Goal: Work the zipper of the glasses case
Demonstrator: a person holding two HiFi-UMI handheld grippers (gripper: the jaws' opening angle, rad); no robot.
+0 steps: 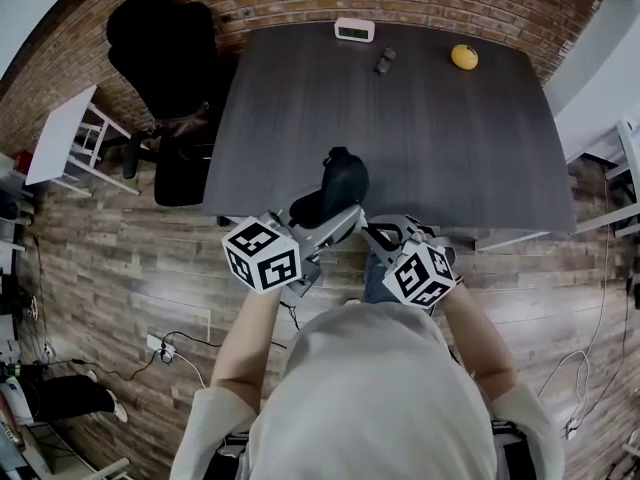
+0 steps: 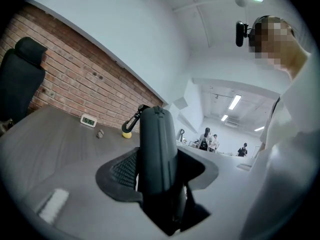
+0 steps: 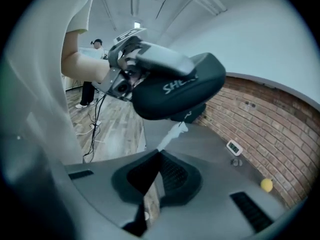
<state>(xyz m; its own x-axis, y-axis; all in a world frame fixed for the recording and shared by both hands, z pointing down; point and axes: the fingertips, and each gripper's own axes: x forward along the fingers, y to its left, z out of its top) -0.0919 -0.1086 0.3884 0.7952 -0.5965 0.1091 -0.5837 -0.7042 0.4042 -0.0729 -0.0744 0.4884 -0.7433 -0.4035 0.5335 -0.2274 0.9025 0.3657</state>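
The black glasses case (image 1: pixel 340 183) is held up over the front edge of the dark table (image 1: pixel 450 148). My left gripper (image 1: pixel 335 208) is shut on it. In the left gripper view the case (image 2: pixel 157 149) stands upright between the jaws, with a carabiner (image 2: pixel 132 121) at its top. My right gripper (image 1: pixel 375 233) is just right of the case, its jaws closed. In the right gripper view the case (image 3: pixel 175 91) hangs above and ahead. A thin white zipper pull (image 3: pixel 172 134) runs from its underside down to the closed tips of the right gripper (image 3: pixel 159 156).
At the table's far edge are a small white clock (image 1: pixel 354 30), a small dark object (image 1: pixel 384 62) and a yellow ball (image 1: pixel 464 57). A black office chair (image 1: pixel 165 48) and a white side table (image 1: pixel 60 133) stand to the left. Cables lie on the wood floor.
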